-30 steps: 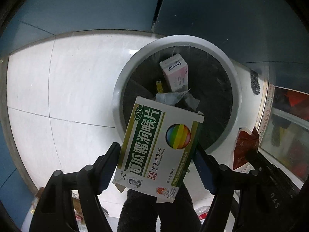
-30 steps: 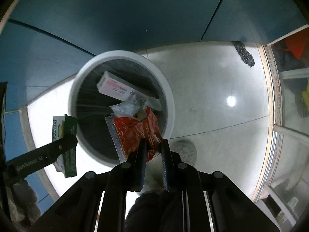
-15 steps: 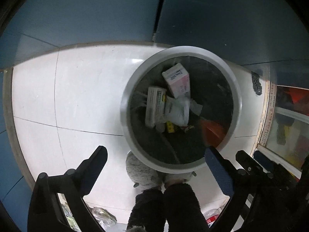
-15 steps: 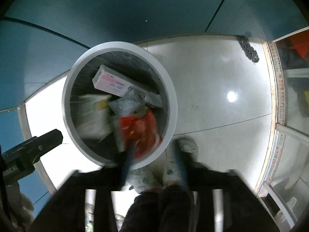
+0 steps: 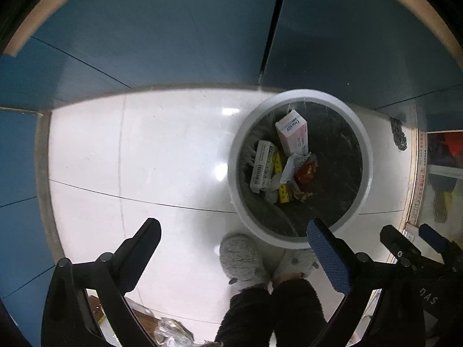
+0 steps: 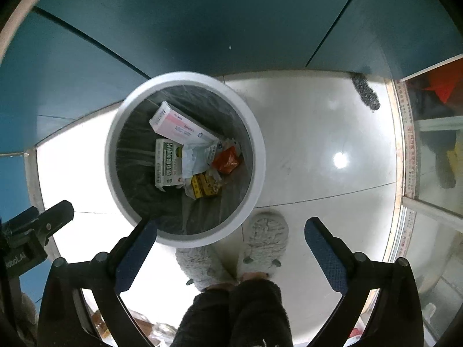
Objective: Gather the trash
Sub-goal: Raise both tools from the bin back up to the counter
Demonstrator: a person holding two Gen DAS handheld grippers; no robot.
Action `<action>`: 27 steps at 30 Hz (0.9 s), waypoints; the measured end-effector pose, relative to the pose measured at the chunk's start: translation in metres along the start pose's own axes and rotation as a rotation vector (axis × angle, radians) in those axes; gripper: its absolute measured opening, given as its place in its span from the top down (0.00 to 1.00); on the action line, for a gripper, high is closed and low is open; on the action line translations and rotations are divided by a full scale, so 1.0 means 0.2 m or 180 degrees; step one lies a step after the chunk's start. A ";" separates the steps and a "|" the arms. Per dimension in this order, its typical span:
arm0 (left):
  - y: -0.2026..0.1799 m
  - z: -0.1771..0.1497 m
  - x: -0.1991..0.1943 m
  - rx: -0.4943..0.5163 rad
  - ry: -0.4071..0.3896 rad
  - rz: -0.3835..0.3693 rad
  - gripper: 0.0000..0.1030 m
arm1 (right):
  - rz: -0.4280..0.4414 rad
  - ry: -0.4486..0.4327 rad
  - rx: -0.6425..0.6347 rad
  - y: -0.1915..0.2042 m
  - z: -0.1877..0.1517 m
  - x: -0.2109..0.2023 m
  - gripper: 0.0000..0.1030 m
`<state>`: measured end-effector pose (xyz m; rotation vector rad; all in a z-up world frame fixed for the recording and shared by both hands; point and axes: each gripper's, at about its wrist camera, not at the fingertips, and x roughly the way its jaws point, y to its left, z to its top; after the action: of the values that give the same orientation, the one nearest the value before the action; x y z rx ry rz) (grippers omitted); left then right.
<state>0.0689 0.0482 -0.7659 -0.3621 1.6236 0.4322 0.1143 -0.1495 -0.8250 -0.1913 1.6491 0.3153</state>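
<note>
Since a second ago, the green-and-white cardboard medicine box (image 6: 168, 163) had left the left hand-held gripper (image 5: 234, 248) and the crinkled red foil snack wrapper (image 6: 226, 159) had left the right hand-held gripper (image 6: 230, 232); both now lay inside the round white-rimmed waste bin (image 6: 115, 173) with its dark liner; the box lay flat on the left of the heap, the wrapper on the right, with a crumpled white paper (image 6: 196, 156) between them; a long pink-and-white carton (image 6: 181, 127) leaned just behind them, and a small yellow packet (image 6: 202, 186) lay at the near side of the heap; in the left wrist view the same box (image 5: 262, 166), carton (image 5: 292, 136) and red wrapper (image 5: 306, 170) showed in the bin (image 5: 366, 170); the left hand-held gripper hung above the floor beside the bin, its jaws spread wide and holding nothing; the right hand-held gripper was likewise spread wide and held nothing, its left finger over the bin's near rim; below them stood the person's grey fuzzy slippers (image 6: 267, 240) on the glossy white tiled floor (image 6: 318, 150), just in front of the bin; dark blue cabinet panels (image 6: 202, 23) rose behind the bin.
</note>
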 end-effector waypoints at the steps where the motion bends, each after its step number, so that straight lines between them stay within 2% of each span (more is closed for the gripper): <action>1: 0.00 -0.01 -0.04 0.0006 -0.0018 0.0018 0.00 | -0.0022 -0.0021 -0.0008 0.00 -0.01 -0.04 0.00; 5: 0.00 -0.08 -0.28 0.0039 -0.0095 0.0063 0.00 | -0.0074 -0.0115 -0.0104 0.02 -0.06 -0.24 0.00; 11: -0.01 -0.19 -0.72 0.0107 -0.0235 0.0045 0.00 | -0.0071 -0.0254 -0.0188 0.04 -0.16 -0.70 0.00; 18: -0.03 -0.35 -1.30 0.0153 -0.0392 -0.0092 0.00 | -0.0068 -0.0564 -0.0226 0.04 -0.30 -1.41 0.00; 22: 0.00 -0.43 -1.53 0.0143 -0.0419 -0.0197 0.00 | -0.0081 -0.0679 -0.0222 0.04 -0.39 -1.77 0.00; 27: 0.01 -0.52 -1.78 0.0200 -0.0531 -0.0309 0.00 | -0.0091 -0.0790 -0.0267 0.02 -0.51 -2.13 0.00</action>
<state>0.0120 -0.0070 -0.4031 -0.3466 1.4475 0.3283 0.0615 -0.2034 -0.3936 -0.2293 1.3880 0.3717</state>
